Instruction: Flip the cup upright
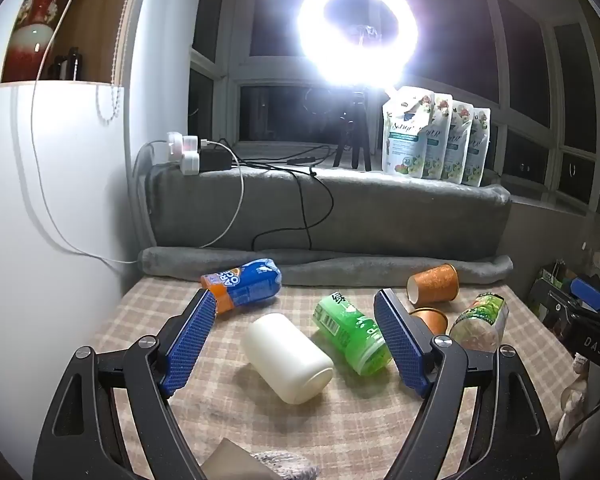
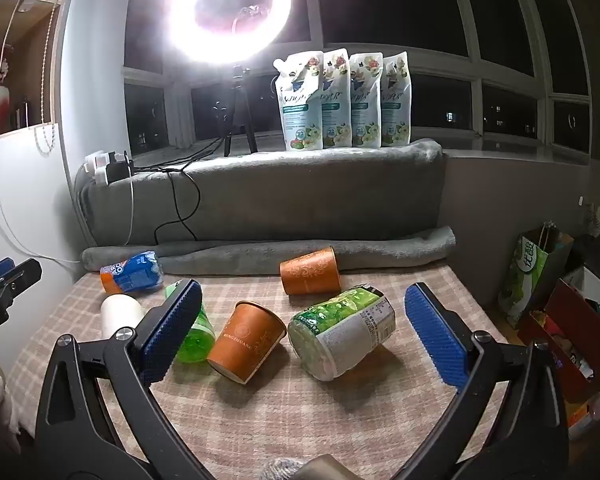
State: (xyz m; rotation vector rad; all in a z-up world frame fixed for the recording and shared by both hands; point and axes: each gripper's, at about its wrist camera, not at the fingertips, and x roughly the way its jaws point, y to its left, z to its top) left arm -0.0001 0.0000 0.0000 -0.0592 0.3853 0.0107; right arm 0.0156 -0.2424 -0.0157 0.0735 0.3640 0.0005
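Several cups lie on their sides on the checked tablecloth (image 2: 300, 412). A white cup (image 1: 287, 358) lies between the fingers of my open left gripper (image 1: 296, 340), which hovers above it. Beside it lie a green cup (image 1: 352, 334), a blue and orange cup (image 1: 242, 285), two orange paper cups (image 1: 433, 282) (image 1: 430, 317) and a clear green-labelled cup (image 1: 480, 320). My right gripper (image 2: 304, 336) is open and empty above an orange paper cup (image 2: 247, 340) and the clear green-labelled cup (image 2: 342, 330). Another orange cup (image 2: 310, 272) lies further back.
A rolled grey blanket (image 2: 268, 254) lines the table's far edge below a grey-covered ledge (image 1: 332, 208) with a ring light (image 1: 358, 28), detergent pouches (image 2: 344, 100), a power strip (image 1: 188, 152) and cables. A white wall stands left. Bags and boxes (image 2: 560, 300) stand right.
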